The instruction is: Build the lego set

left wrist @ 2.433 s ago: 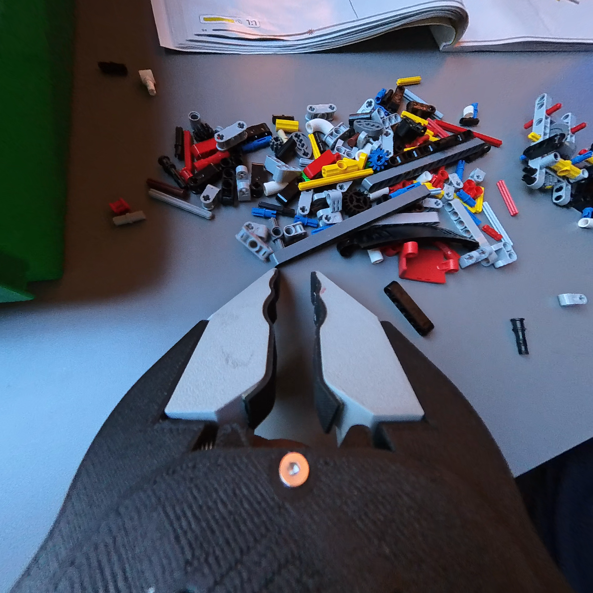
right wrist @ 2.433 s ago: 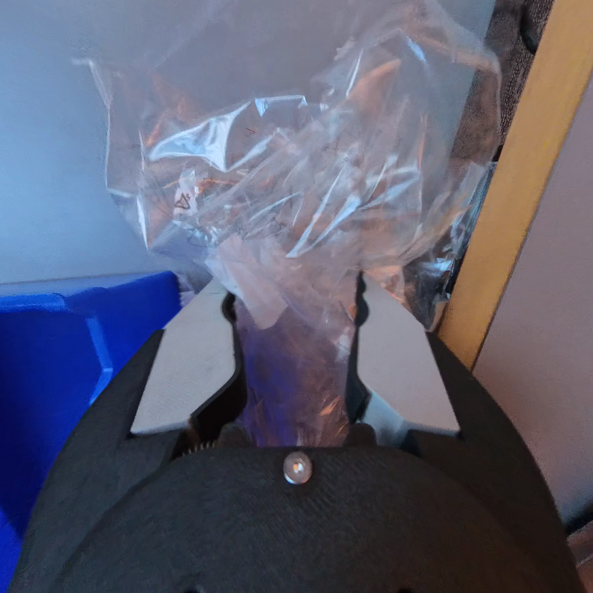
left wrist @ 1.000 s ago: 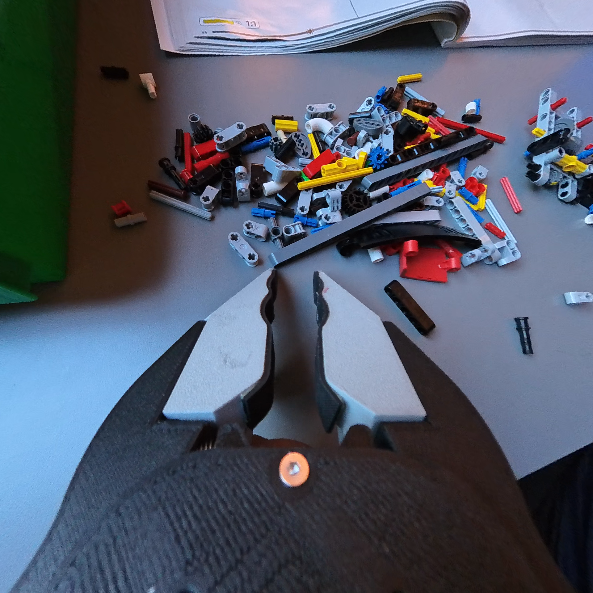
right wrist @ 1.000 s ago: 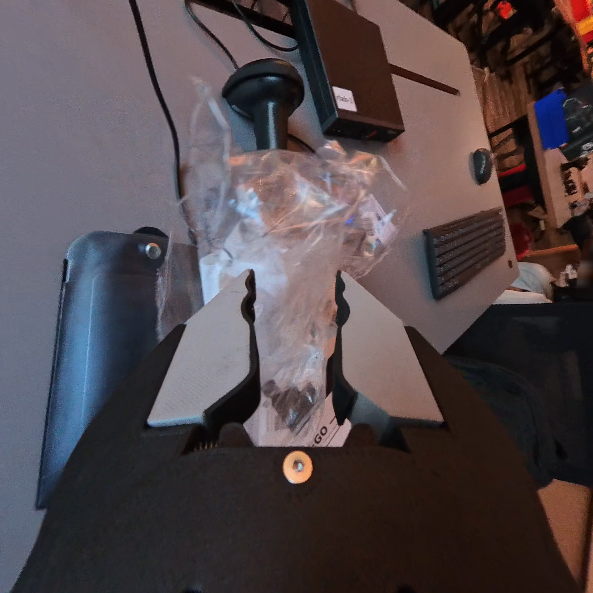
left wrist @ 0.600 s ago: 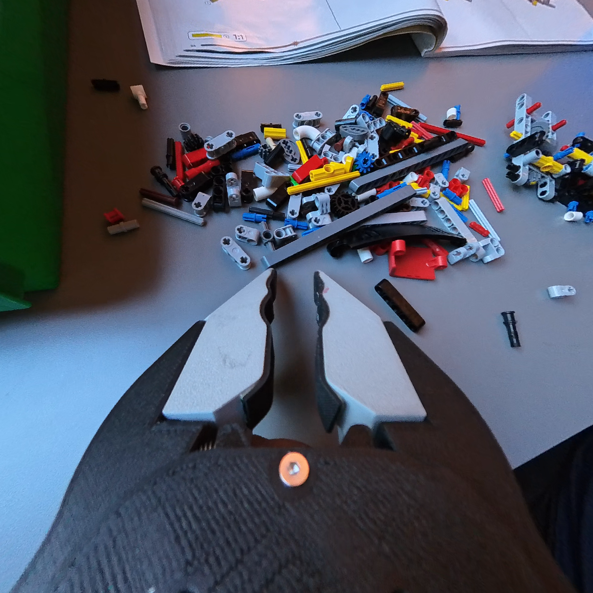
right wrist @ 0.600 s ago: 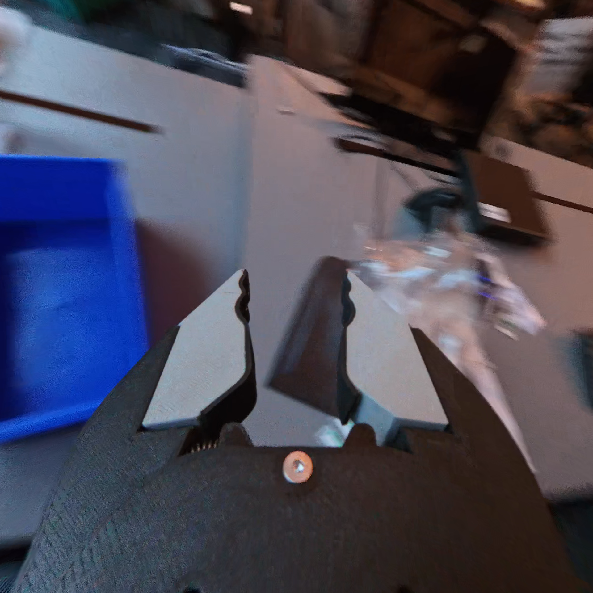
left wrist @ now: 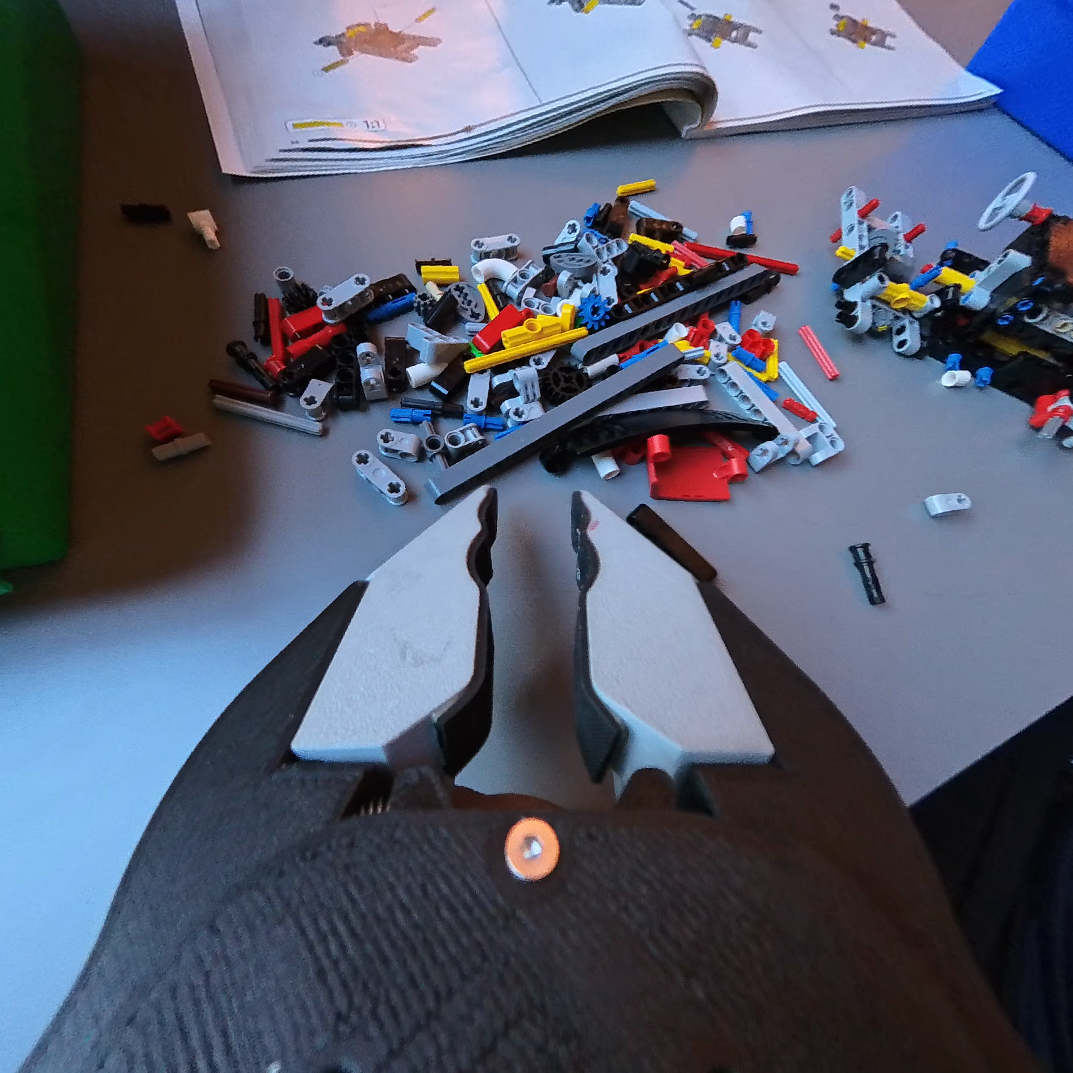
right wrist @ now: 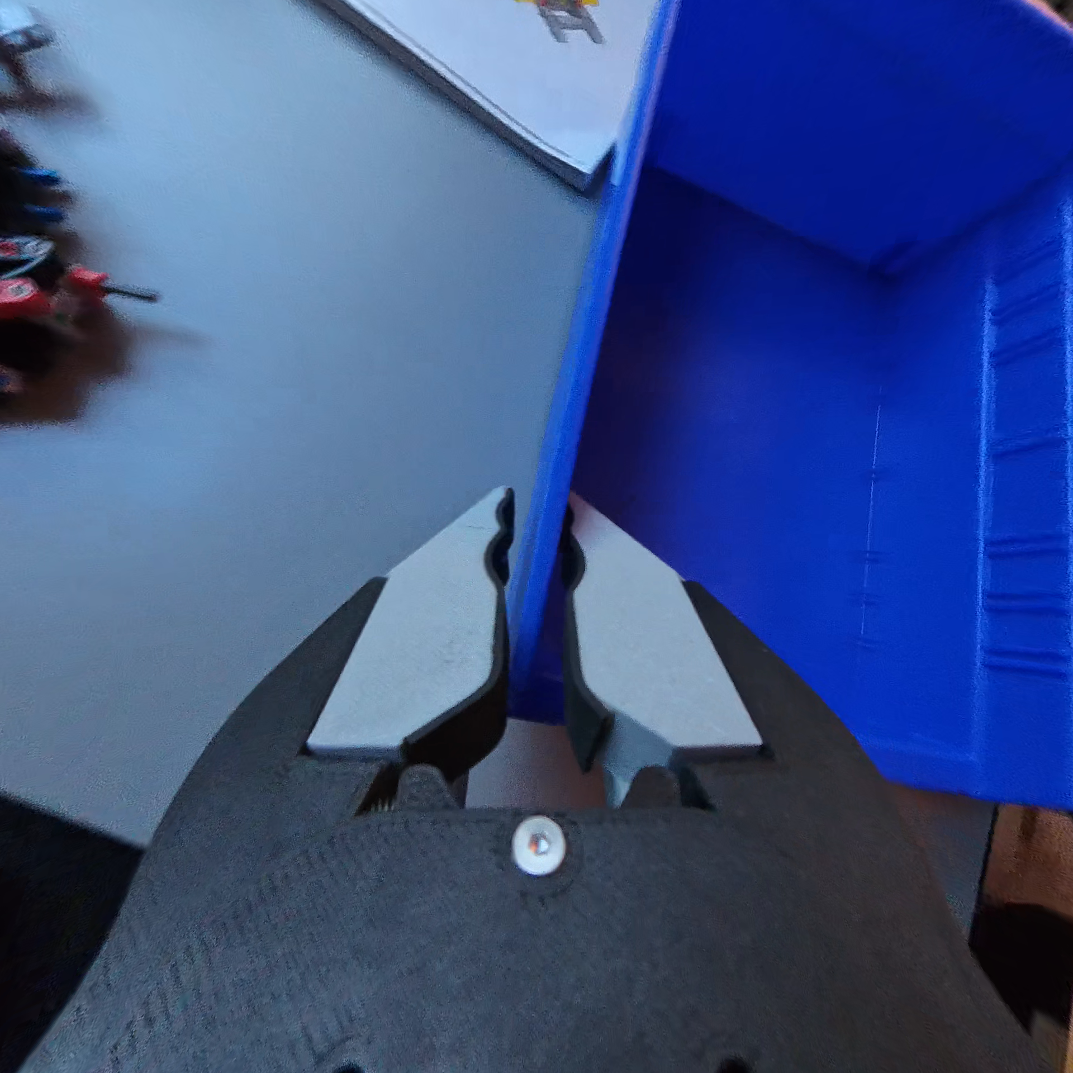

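Left gripper point(left wrist: 534, 511): jaws narrowly parted, nothing between them, above grey table point(left wrist: 174, 580) | just ahead: long grey beam point(left wrist: 557, 421) at edge of loose building-brick pile point(left wrist: 522, 342); black beam point(left wrist: 673, 543) beside right finger | Right gripper point(right wrist: 537, 517): closed on left wall of blue bin point(right wrist: 580, 348), pads either side | instruction booklet point(right wrist: 522, 87) beyond.

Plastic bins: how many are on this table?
2: a green bin at the left; a blue bin, its wall between the right gripper's fingers. Others may be hidden.
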`<state>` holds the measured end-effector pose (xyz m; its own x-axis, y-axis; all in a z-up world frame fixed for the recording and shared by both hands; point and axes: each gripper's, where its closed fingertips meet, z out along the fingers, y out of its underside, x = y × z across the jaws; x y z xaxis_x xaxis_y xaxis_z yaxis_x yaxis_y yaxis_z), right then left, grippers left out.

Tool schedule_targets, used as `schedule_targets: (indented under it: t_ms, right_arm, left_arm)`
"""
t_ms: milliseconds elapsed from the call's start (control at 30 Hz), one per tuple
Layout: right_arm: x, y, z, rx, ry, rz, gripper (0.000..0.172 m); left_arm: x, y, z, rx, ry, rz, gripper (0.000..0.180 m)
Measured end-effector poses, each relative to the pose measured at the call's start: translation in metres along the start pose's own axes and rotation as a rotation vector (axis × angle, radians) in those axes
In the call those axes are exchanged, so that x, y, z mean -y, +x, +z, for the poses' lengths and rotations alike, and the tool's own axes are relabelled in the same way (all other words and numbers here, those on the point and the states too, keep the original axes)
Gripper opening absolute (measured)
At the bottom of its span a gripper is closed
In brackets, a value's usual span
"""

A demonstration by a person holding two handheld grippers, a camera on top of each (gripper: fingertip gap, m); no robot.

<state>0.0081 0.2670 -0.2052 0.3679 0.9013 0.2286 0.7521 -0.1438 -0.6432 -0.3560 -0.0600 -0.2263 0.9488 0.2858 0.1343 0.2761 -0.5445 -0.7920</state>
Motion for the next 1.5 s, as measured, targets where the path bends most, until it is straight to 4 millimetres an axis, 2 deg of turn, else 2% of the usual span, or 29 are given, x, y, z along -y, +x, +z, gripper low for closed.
schedule_targets:
  t_ms: [67,200,333,500,600,667,700,767,867,933,1000,1100,1133,1167,1233,1300,1333,1400,1500]
  right_arm:
    - [-0.002,0.012,0.003,-0.059,0.000,0.058,0.004]
    - [-0.007,0.032,0.005,-0.070,0.029,0.207,0.003]
    - [-0.008,0.049,0.010,-0.108,0.031,0.263,0.003]
    - [0.017,0.078,0.044,-0.117,0.005,0.122,0.008]
    - [0.033,0.101,0.067,-0.085,-0.002,0.129,0.004]
    - [0.042,0.110,0.077,-0.060,0.025,0.211,0.003]
    - [0.045,0.114,0.078,-0.055,0.048,0.273,0.004]
    - [0.051,0.117,0.076,-0.082,0.097,0.337,0.024]
    - [0.068,0.114,0.049,-0.213,0.247,0.281,0.033]
    - [0.075,0.100,0.031,-0.255,0.309,0.230,0.048]
    - [0.079,0.079,0.015,-0.232,0.334,0.204,0.044]
    - [0.085,0.087,-0.022,-0.389,0.453,0.160,0.031]
    - [0.085,0.083,-0.029,-0.362,0.462,0.167,0.034]
    - [0.086,0.071,-0.032,-0.275,0.461,0.179,0.038]
    - [0.091,0.020,-0.039,0.021,0.482,0.193,0.044]
    - [0.092,-0.049,-0.044,0.332,0.481,0.185,0.050]
    - [0.086,-0.084,-0.041,0.450,0.438,0.160,0.055]
    - [0.071,-0.131,-0.025,0.519,0.344,0.093,0.052]
    - [0.059,-0.167,-0.011,0.486,0.278,0.000,0.047]
  left_arm:
    - [0.001,0.001,-0.002,-0.007,0.015,-0.002,0.023]
    - [0.004,0.003,-0.005,-0.031,0.043,-0.018,0.023]
    - [0.005,0.005,-0.006,-0.044,0.049,-0.022,0.023]
    - [0.004,0.004,-0.005,-0.045,0.041,-0.024,0.023]
    - [0.002,0.003,-0.004,-0.040,0.027,-0.028,0.023]
    - [0.001,0.002,-0.003,-0.032,0.021,-0.031,0.023]
    - [0.001,0.002,-0.003,-0.029,0.018,-0.032,0.023]
    - [0.000,0.001,-0.002,-0.027,0.011,-0.037,0.023]
    - [-0.001,0.001,-0.001,-0.027,0.005,-0.041,0.024]
    - [-0.001,0.000,-0.001,-0.023,0.006,-0.040,0.024]
    - [-0.001,0.000,-0.001,-0.019,0.004,-0.043,0.024]
    - [-0.001,-0.001,-0.001,-0.020,-0.002,-0.051,0.024]
    - [-0.001,-0.001,-0.001,-0.019,0.000,-0.050,0.024]
    - [-0.001,-0.001,-0.001,-0.018,0.001,-0.049,0.024]
    - [-0.001,-0.001,-0.001,-0.015,0.003,-0.048,0.024]
    - [-0.001,-0.002,-0.001,-0.013,0.003,-0.047,0.024]
    - [-0.001,-0.001,-0.001,-0.012,0.004,-0.046,0.024]
    - [0.000,-0.001,-0.002,-0.011,0.008,-0.043,0.024]
    - [0.001,-0.001,-0.003,-0.011,0.017,-0.045,0.024]
